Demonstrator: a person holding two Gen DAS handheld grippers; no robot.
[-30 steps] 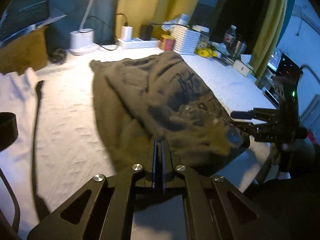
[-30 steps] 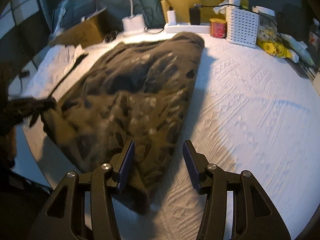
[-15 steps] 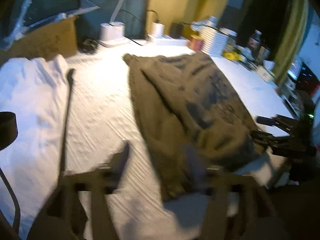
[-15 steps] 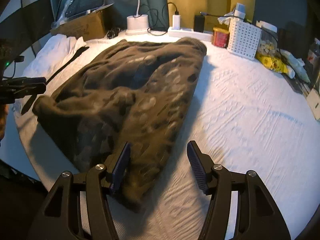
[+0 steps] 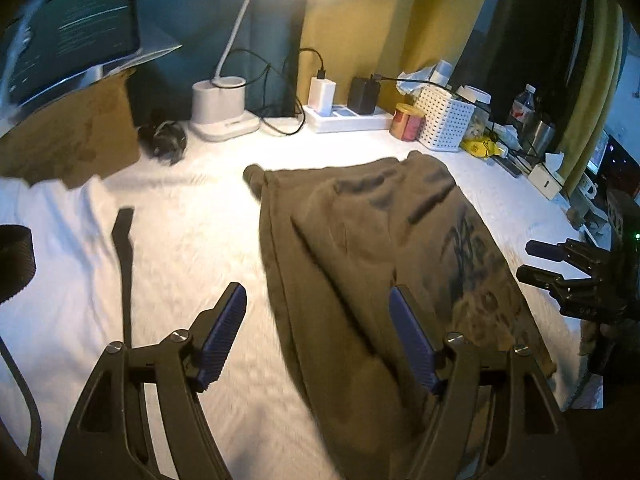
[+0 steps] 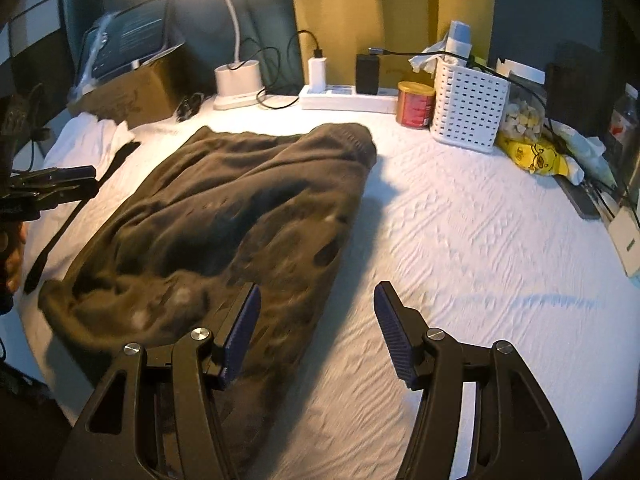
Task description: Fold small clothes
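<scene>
An olive-brown garment (image 5: pixel 360 240) with a dark print lies folded lengthwise on the white bedcover (image 5: pixel 192 240). My left gripper (image 5: pixel 316 296) hovers over its near left edge, open, with nothing pressed between its blue pads. The right finger is over the cloth and the left finger over bare cover. In the right wrist view the garment (image 6: pixel 240 208) fills the left half. My right gripper (image 6: pixel 318 292) is open above its near right edge and holds nothing. Each gripper shows in the other's view: the right gripper (image 5: pixel 556 264) at the far right, the left gripper (image 6: pixel 56 184) at the far left.
A black strap (image 5: pixel 124 256) lies left of the garment. Along the back stand a cardboard box (image 5: pixel 72 140), a lamp base (image 5: pixel 220 108), a power strip (image 5: pixel 344 120), a red can (image 5: pixel 406 122) and a white basket (image 5: pixel 444 124). A yellow packet (image 6: pixel 532 156) sits at the right.
My left gripper went from shut to open and drew back from the garment's near end. My right gripper widened slightly and pulled back. The garment now lies flatter.
</scene>
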